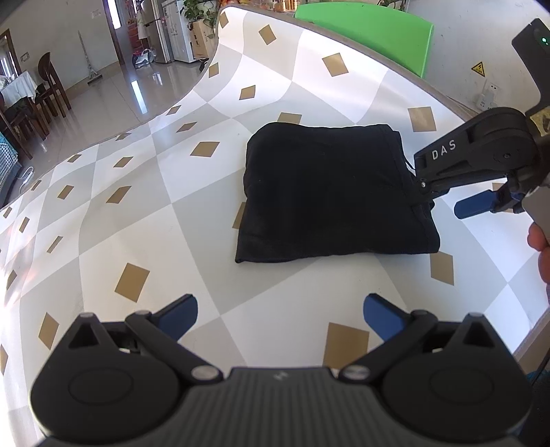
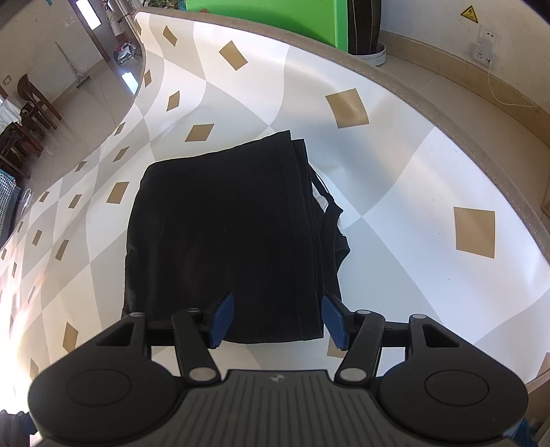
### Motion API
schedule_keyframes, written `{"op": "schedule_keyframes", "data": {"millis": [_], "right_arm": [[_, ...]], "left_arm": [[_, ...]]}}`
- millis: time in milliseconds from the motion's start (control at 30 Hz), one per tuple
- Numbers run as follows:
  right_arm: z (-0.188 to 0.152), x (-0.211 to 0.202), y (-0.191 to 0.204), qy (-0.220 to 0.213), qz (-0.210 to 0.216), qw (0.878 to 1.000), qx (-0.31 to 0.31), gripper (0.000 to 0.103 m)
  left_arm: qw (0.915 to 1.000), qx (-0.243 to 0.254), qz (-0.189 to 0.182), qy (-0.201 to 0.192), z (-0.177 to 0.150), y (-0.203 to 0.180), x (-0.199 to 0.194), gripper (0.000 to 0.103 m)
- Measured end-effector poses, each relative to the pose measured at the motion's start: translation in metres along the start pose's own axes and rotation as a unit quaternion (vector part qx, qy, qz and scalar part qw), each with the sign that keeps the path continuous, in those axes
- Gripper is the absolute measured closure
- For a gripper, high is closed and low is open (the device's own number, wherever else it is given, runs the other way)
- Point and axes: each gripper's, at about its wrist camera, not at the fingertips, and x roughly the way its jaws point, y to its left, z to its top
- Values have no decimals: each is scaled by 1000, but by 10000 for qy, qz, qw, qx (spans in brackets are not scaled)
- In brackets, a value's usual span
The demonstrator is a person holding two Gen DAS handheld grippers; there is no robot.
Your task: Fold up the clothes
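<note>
A black garment [image 1: 330,192] lies folded into a thick rectangle in the middle of the table; its stacked edges show on its right side in the right wrist view [image 2: 233,233]. My left gripper [image 1: 280,316] hangs open over bare tablecloth, short of the garment's near edge, with nothing between its blue pads. My right gripper [image 2: 278,318] stands open above the garment's near right corner, its pads apart and the flat cloth showing below between them. From the left wrist view the right gripper [image 1: 443,197] comes in at the garment's right edge.
The table [image 1: 144,213] wears a grey-and-white checked cloth with tan diamonds. A green board [image 1: 371,31] stands behind its far edge. A person's hand [image 1: 538,240] holds the right gripper. Chairs [image 1: 48,86] and tiled floor lie off to the left, and a wall socket [image 2: 484,51] is at the right.
</note>
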Motion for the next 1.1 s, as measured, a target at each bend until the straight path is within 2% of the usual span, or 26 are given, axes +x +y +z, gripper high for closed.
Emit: {"op": "schedule_keyframes", "data": {"millis": [667,1100], "right_arm": [[-26,-13,25,76,67,9991,-402,46],[-40,-17,55,115,106,9970,-755,46]], "left_arm": [[9999,-95,63,-60,-21,11,-31,0],[9987,-444,235,-58,-39,41,-43,0]]}}
